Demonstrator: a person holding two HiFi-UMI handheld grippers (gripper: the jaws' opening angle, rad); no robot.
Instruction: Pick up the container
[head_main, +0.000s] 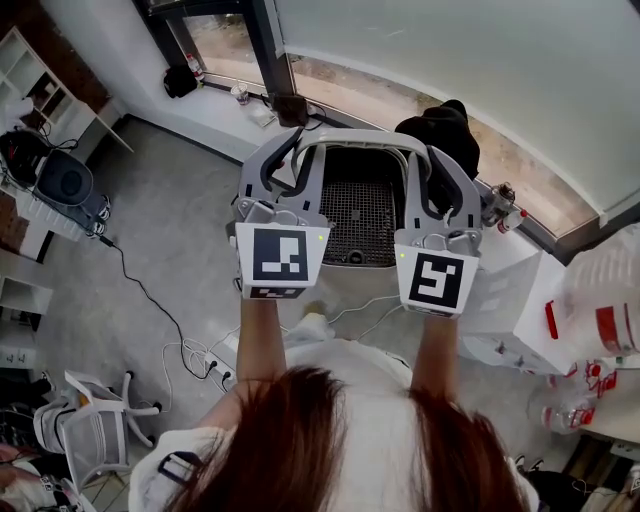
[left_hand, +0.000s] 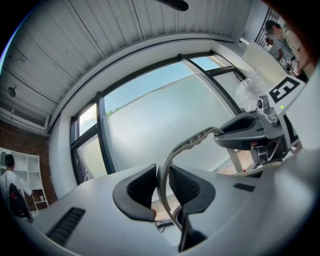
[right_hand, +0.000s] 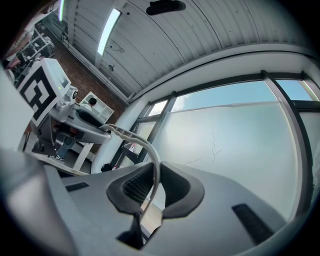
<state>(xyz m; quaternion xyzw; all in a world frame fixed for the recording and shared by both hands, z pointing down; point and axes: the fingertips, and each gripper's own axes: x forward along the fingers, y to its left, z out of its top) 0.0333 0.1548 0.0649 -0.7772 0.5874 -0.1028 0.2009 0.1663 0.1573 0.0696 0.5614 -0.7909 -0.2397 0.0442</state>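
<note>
one curved grey handle (head_main: 360, 137), mesh-floored container (head_main: 362, 222)

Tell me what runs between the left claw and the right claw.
The grey handle of the container arches from the left claw to the right claw, each clamped on one end; head view shows it.

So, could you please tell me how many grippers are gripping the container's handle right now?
2. The left gripper has its jaws shut on the left side of the handle, and the right gripper on its right side. The container is carried between them.
</note>
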